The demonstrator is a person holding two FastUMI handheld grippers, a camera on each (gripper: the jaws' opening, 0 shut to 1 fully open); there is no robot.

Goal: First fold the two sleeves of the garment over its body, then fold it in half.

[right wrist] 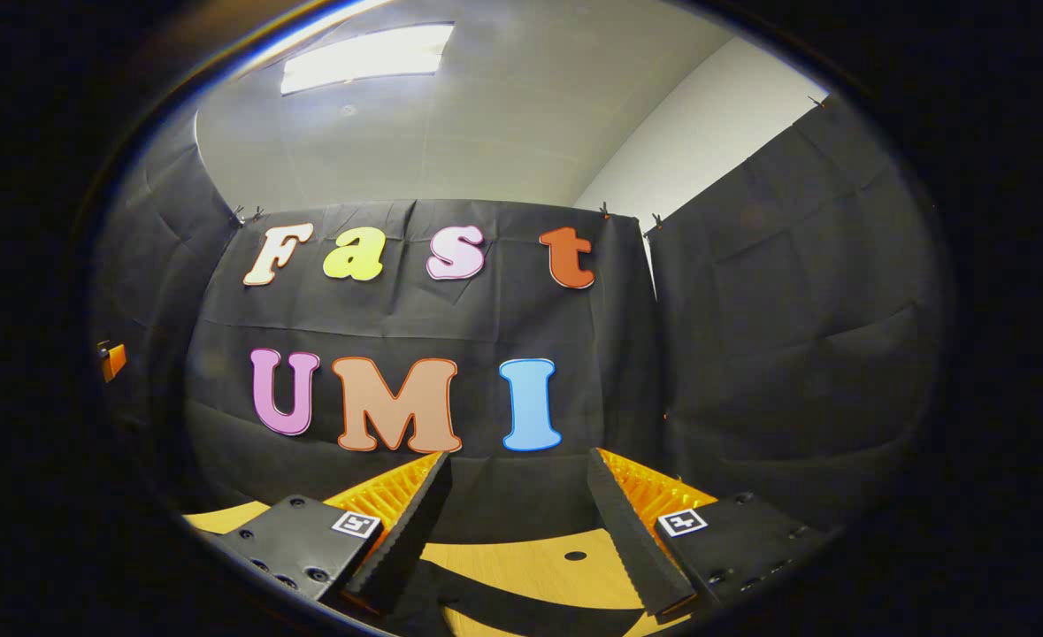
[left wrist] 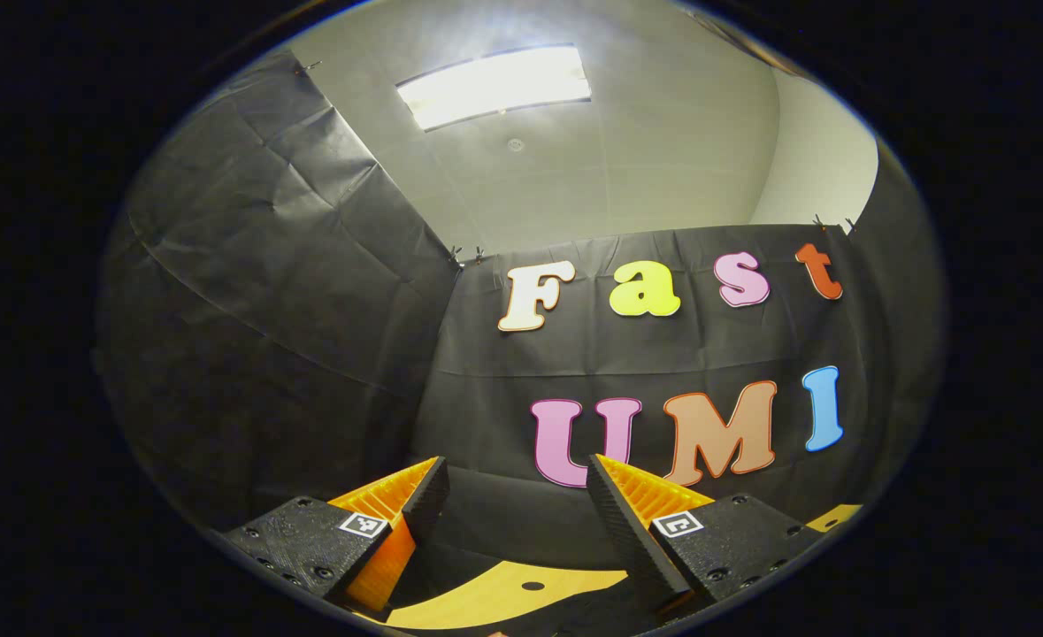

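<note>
Both the left gripper [left wrist: 517, 478] and the right gripper [right wrist: 518, 469] gape, holding nothing, above the table [right wrist: 530, 566], whose wooden top is mostly cut off.

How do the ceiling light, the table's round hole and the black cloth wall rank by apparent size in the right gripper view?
1. Black cloth wall
2. Ceiling light
3. Round hole in the table
Fisheye distortion shrinks the light near the edge, but the order is plain.
</note>
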